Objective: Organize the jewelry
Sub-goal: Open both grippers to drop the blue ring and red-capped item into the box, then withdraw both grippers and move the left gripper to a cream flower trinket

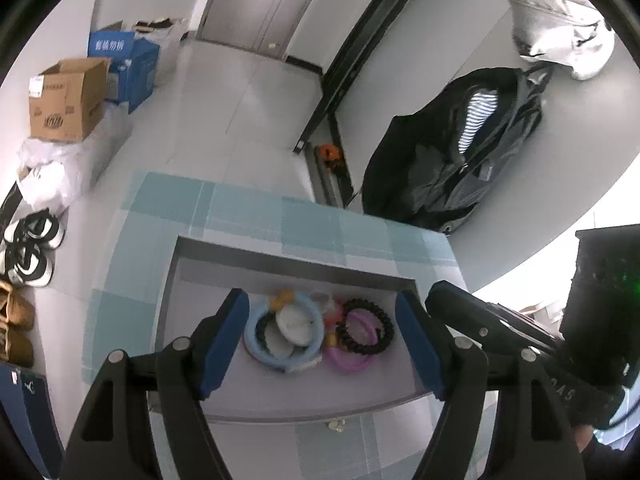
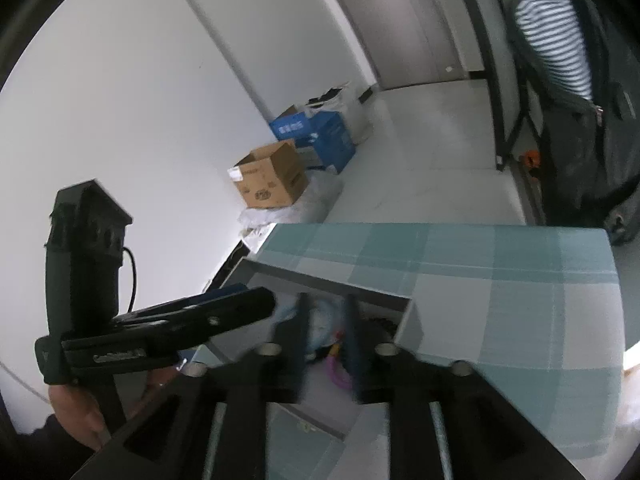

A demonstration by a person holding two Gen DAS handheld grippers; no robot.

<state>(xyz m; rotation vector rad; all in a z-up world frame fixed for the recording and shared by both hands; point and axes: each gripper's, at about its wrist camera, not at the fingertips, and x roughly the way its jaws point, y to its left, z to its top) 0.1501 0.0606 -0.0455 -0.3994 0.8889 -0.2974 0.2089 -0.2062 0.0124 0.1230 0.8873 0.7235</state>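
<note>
A grey open box (image 1: 188, 280) sits on a teal checked tablecloth (image 1: 256, 208). Inside lie a light blue bangle (image 1: 260, 344), a white ring piece (image 1: 296, 324), a pink bangle (image 1: 352, 362) and a black coiled hair tie (image 1: 366, 330). My left gripper (image 1: 322, 340) is open above the box, its blue pads (image 1: 224, 340) either side of the jewelry, holding nothing. My right gripper (image 2: 324, 340) hovers over the same box (image 2: 408, 320), blurred, jaws slightly apart with nothing visibly between them. The left gripper's body (image 2: 168, 328) shows in the right wrist view.
Cardboard box (image 1: 68, 100) and blue box (image 1: 128, 64) stand on the floor at the left, with shoes (image 1: 28, 248) and white bags. A black backpack (image 1: 460, 152) and a silver bag (image 1: 560, 24) lie on a grey table at the right. A small item (image 1: 336, 424) lies before the box.
</note>
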